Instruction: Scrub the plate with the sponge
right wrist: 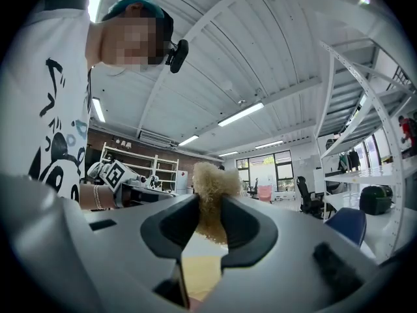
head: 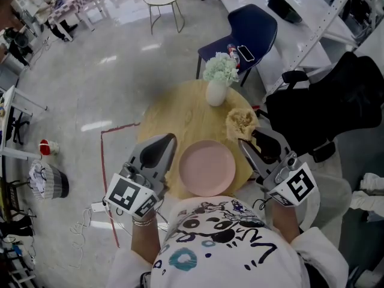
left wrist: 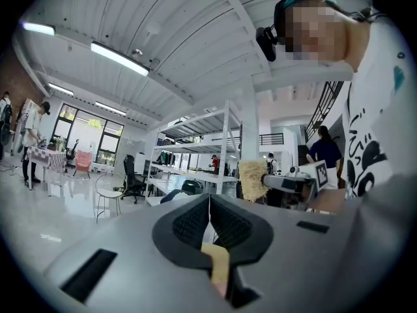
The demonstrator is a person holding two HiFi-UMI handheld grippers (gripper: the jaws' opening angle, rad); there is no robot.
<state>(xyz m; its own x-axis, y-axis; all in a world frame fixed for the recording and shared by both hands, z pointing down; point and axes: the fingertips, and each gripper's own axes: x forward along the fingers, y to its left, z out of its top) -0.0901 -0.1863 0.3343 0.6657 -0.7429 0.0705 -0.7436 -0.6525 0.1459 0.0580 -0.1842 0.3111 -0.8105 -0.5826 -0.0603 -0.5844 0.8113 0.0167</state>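
A pink plate (head: 207,168) lies empty on the near side of the round wooden table (head: 180,113). My right gripper (head: 243,138) is shut on a tan fibrous sponge (head: 241,123), held just beyond the plate's right rim. In the right gripper view the sponge (right wrist: 210,181) sticks up between the dark pads of the gripper (right wrist: 208,207). My left gripper (head: 170,138) hovers at the plate's left edge. Its jaws (left wrist: 209,204) meet with nothing between them. The left gripper view also shows the sponge (left wrist: 251,180) off to the right.
A white vase of pale flowers (head: 217,80) stands at the table's far side. Behind it is a blue chair (head: 255,29) with small items on it. A black office chair (head: 324,107) crowds the right side. Red tape (head: 108,161) marks the floor to the left.
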